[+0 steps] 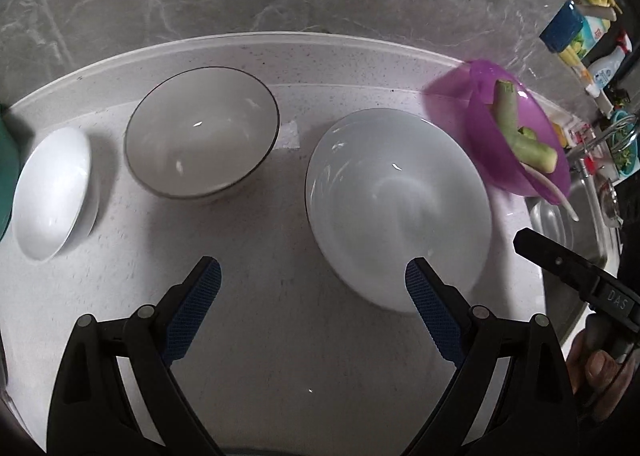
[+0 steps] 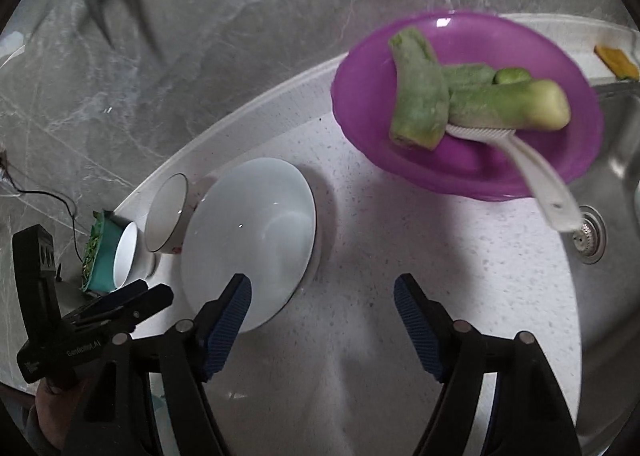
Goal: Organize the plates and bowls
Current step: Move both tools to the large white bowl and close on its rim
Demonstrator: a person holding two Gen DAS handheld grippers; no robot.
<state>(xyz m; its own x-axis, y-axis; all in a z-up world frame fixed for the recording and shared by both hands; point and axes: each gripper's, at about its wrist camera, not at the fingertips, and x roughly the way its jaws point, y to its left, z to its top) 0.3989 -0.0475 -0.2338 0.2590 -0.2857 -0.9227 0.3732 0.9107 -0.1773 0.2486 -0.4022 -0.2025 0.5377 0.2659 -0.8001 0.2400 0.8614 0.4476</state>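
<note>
Three dishes stand in a row on the speckled white counter (image 1: 280,336). A large white bowl (image 1: 400,208) is on the right, a dark-rimmed bowl (image 1: 202,132) in the middle and a small white bowl (image 1: 52,192) on the left. My left gripper (image 1: 314,272) hangs open above the counter, and its right finger overlaps the large bowl's near rim. In the right wrist view my right gripper (image 2: 323,284) is open and holds nothing. Its left finger is over the large white bowl (image 2: 252,236). Behind that bowl stand the dark-rimmed bowl (image 2: 168,212) and the small white bowl (image 2: 126,256).
A purple bowl (image 2: 464,104) holding green vegetable pieces and a white brush (image 2: 532,176) sits by the steel sink (image 2: 608,160). A teal bowl (image 2: 100,256) of greens stands at the row's far end. Bottles (image 1: 576,32) line the grey marble wall. A hand (image 1: 600,372) holds the right gripper (image 1: 524,240).
</note>
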